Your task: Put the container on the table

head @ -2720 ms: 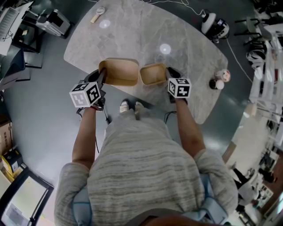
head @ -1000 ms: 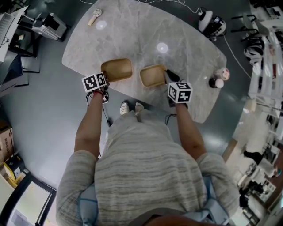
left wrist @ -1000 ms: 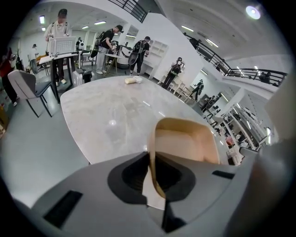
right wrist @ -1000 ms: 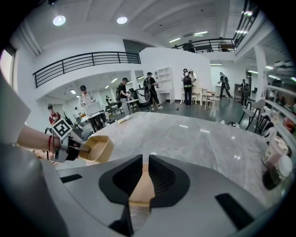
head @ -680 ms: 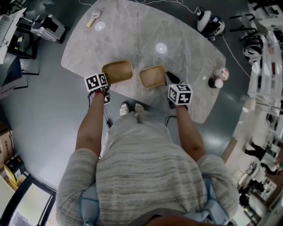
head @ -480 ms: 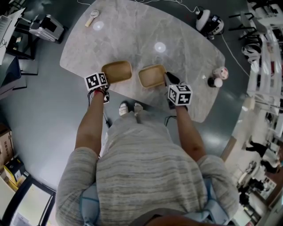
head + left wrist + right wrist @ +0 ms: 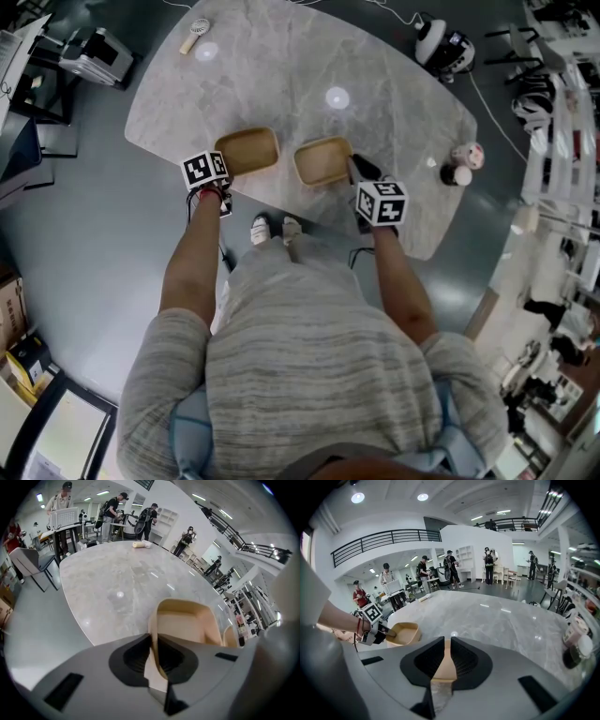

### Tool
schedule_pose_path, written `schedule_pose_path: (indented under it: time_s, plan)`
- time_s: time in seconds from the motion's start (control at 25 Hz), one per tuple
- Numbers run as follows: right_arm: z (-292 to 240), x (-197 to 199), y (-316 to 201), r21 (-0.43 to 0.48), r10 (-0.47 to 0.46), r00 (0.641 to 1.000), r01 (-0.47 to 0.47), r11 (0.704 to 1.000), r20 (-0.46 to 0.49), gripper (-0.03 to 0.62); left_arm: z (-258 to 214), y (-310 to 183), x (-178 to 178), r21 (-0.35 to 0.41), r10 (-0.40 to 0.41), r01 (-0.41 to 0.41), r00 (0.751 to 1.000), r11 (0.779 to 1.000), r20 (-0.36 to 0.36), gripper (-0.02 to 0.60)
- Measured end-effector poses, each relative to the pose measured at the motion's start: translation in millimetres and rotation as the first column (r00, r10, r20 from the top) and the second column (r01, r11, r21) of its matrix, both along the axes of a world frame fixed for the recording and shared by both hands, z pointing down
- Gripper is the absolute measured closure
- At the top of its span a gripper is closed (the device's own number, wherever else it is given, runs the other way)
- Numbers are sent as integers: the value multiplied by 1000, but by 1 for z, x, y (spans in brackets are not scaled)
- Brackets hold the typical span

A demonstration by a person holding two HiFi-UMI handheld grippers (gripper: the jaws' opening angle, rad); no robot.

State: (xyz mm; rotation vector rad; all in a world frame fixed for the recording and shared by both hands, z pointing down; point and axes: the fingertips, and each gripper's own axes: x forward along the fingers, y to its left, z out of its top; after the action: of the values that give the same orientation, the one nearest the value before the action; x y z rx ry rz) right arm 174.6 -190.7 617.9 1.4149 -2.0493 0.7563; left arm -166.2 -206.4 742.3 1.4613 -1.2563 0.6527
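Marble table [image 7: 281, 66], cups [image 7: 461, 167] at R edge; L claw [image 7: 221, 167] clamps left container [image 7: 249, 150], R claw [image 7: 355, 169] right container [image 7: 322, 161].

Pale grey marble-veined worktop [image 7: 309, 56], faint white streaks running through it. Two plain matte boxes: the left tan rounded container [image 7: 247, 151] and the right tan rounded container [image 7: 322, 160], no print on either. Left hand-held gripper [image 7: 154, 656] has a grey shell and black ribbed pads; right hand-held gripper [image 7: 443, 660], same grey and black. Marker cubes [image 7: 380, 202] are white with black squares. Dark grey floor [image 7: 84, 244]. Grey-and-white streaked knit top [image 7: 309, 356].
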Motion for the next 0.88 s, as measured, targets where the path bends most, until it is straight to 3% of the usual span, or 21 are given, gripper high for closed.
schedule_pose_path:
  time_s: [0.68,0.88]
  plan:
    - [4,-3,0,-10,-17,1000,17,1000,-4,551,3,-2,5,14,36,-36,999,999,-1,555]
    - [4,-6,0,-13,-20,1000,20,1000,1,551,-1,-3,5,28,53,-53,999,998,4,523]
